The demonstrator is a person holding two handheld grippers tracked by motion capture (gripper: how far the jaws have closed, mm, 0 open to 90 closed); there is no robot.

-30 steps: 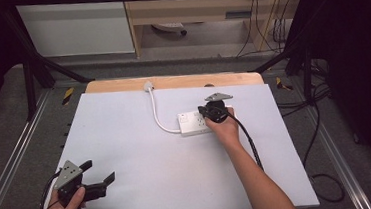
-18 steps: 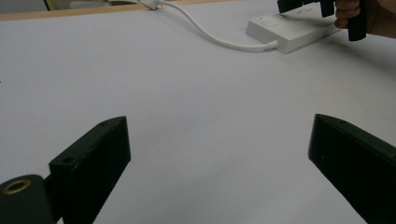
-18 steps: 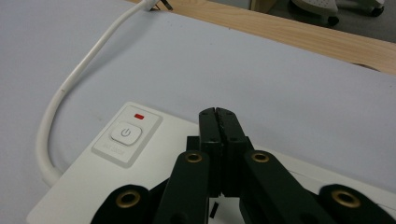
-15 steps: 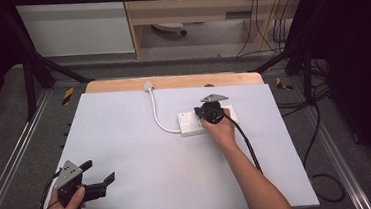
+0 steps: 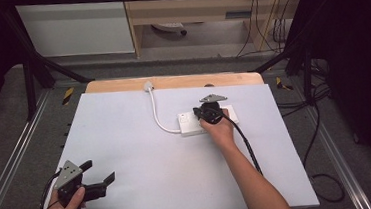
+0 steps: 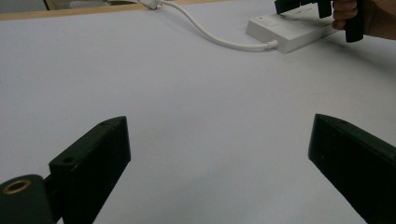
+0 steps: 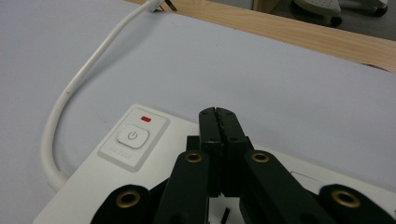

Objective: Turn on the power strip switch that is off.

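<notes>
our right tongs (image 7: 218, 122) were clenched empty over the power strip (image 5: 191, 124); left tongs (image 5: 99, 177) released at seven o'clock; pressing off-centre could skid the strip across the table (image 5: 142, 153)

The table (image 5: 126, 139) (white sheet over wood) carries a white power strip (image 5: 191, 124) under the right tongs (image 5: 205, 111), its cord (image 5: 156, 114) curving away.

— What's the worktop (image 5: 142, 153) like?
— Matt, smooth white sheet over pale grained wood at the far edge (image 5: 171, 82).
— And the power strip (image 7: 154, 158)?
— Smooth white plastic, faintly glossy cord (image 7: 77, 81). The right hand-held gripper (image 7: 219, 116) looks matt black.
</notes>
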